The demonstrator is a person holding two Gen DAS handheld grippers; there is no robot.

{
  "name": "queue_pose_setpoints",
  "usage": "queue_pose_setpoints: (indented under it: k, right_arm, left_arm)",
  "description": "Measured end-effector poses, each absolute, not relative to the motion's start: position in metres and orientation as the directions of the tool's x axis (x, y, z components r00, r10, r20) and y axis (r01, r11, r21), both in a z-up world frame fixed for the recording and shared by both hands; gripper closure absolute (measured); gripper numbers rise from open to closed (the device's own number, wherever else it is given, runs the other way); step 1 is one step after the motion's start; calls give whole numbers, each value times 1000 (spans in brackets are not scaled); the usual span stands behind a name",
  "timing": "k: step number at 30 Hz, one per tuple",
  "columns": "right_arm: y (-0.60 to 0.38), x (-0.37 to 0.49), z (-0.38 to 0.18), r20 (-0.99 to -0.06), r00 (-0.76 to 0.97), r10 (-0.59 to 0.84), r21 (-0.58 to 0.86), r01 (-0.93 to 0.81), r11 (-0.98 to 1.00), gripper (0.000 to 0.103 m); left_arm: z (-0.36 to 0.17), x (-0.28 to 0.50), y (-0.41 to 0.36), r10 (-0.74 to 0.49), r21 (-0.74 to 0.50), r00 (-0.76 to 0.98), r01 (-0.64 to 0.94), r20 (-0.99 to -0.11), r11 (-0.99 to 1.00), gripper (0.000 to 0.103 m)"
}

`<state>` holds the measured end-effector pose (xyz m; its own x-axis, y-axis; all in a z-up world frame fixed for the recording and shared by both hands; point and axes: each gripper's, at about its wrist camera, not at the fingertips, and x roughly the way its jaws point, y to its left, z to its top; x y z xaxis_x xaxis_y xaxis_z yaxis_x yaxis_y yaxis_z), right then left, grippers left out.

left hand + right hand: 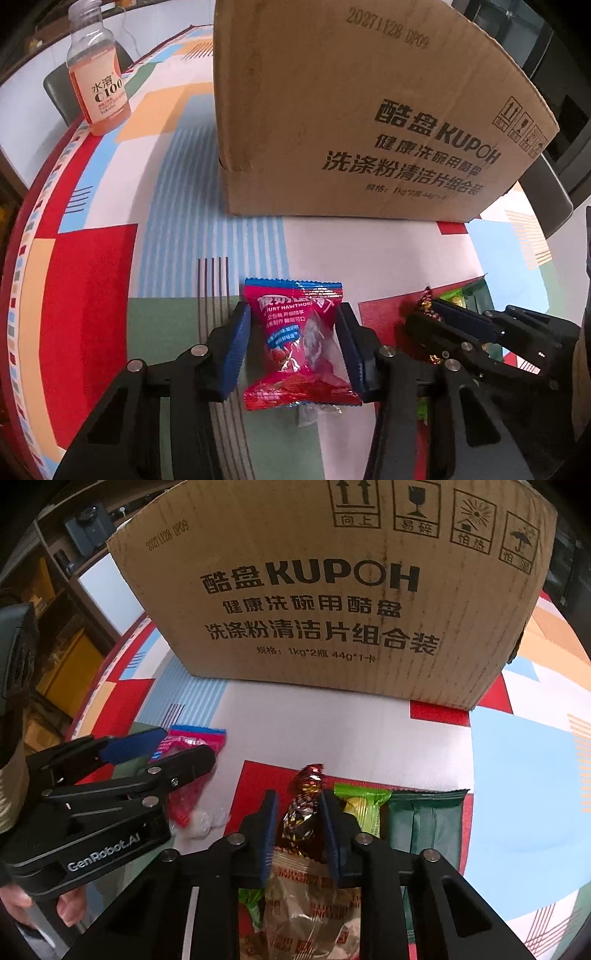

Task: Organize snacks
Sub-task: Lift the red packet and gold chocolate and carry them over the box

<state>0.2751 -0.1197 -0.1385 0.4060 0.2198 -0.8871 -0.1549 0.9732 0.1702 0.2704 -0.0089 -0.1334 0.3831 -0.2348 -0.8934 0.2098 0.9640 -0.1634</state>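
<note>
Cardboard is the landmark: a brown box (pixel 369 122) stands on the patterned tablecloth (pixel 92 277), and both grippers work on the near side of it. In front of the box, toward its left corner, the left gripper (pixel 293 332) has its blue pads on either side of a red hawthorn packet (pixel 295 343); the pads touch the packet's edges, gripping it. A clear wrapper scrap (pixel 310 411) lies just under the packet's near end. Right of that, also before the box, the right gripper (pixel 299 823) pinches a foil candy (pixel 301 812) between its pads. Around the candy lie a clear packet (pixel 310 904), a green packet (pixel 364 808) and a dark green packet (pixel 421 823). Far left of the box stands an orange bottle (pixel 98 77).
</note>
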Motion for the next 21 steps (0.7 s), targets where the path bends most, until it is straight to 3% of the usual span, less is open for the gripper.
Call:
queue_pose_setpoints:
  k: [7,21]
  right_arm:
    - [-125,275,-135,-879,415,235,188,-152,970,85]
    - [-136,259,-94,-823,515,241,182,-162,970,85]
  left_arm:
    - [-129,269,-11,-233,-156,392,220,-890,963,69]
    - [-79,242,-7,-241,-131,516,240,-822,962,69]
